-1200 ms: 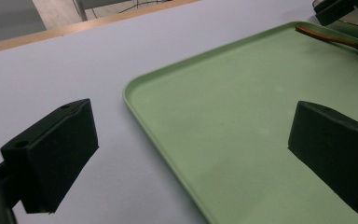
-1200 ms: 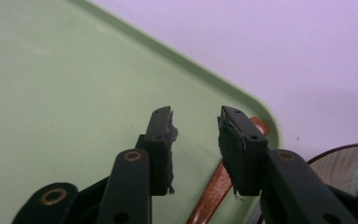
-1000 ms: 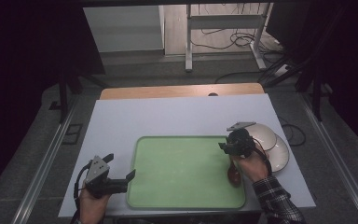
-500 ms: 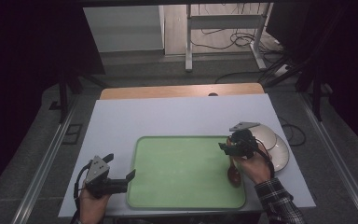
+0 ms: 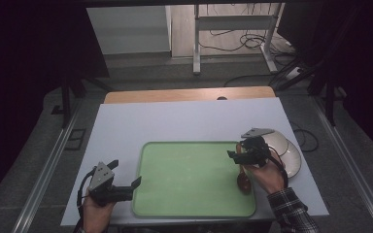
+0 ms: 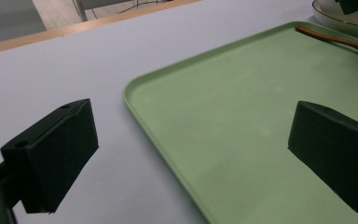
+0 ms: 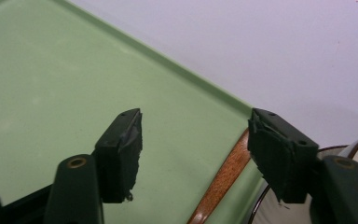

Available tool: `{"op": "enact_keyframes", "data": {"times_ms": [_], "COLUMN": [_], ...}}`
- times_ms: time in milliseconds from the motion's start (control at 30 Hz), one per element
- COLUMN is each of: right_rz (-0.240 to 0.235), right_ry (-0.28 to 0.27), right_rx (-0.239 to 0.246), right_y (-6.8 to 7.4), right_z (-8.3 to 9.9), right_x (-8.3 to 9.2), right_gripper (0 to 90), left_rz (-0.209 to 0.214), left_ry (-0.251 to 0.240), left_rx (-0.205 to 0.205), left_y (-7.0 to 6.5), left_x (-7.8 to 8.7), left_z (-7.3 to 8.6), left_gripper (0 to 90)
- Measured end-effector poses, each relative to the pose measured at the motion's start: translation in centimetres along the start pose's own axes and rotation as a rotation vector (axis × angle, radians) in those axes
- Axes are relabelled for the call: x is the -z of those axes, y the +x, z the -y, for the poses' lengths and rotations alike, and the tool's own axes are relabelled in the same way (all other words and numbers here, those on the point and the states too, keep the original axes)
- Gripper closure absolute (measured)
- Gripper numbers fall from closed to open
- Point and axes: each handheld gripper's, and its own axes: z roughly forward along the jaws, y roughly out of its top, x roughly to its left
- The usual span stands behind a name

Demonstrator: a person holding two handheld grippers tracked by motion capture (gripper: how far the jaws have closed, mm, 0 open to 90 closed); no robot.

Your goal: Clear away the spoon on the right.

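A green tray lies on the white table top. A brown wooden spoon rests along the tray's right edge, its handle pointing toward the far side. My right gripper hovers open just above the spoon handle, which runs below the gap between the jaws without touching them. My left gripper is open at the tray's near left corner. In the left gripper view the tray rim passes between the wide jaws of the left gripper, and the spoon lies far off.
Two white dishes sit stacked just right of the tray, close behind my right hand, and a dish rim shows in the right gripper view. A wooden board borders the table's far edge. Bare white surface spreads beyond the tray.
My right gripper has drifted slightly left and toward the near side over the spoon handle. The left gripper and the spoon have stayed put.
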Motion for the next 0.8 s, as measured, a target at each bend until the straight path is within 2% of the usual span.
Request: {"op": "enact_keyframes", "data": {"times_ms": [433, 800], "right_rz": [-0.014, -0.026], "right_ry": [-0.03, -0.048], "right_rx": [-0.007, 0.032], "right_y": [-0.1, 0.3], "right_z": [0.5, 0.8], "right_x": [0.4, 1.3], "right_gripper": [15.7, 7.3], "left_rz": [-0.001, 0.0], "left_ry": [0.001, 0.002], "left_rx": [-0.001, -0.003], "left_y": [0.0, -0.1], "left_x": [0.0, 0.0], "left_z": [0.0, 0.0], "left_gripper": [1.2, 1.2]}}
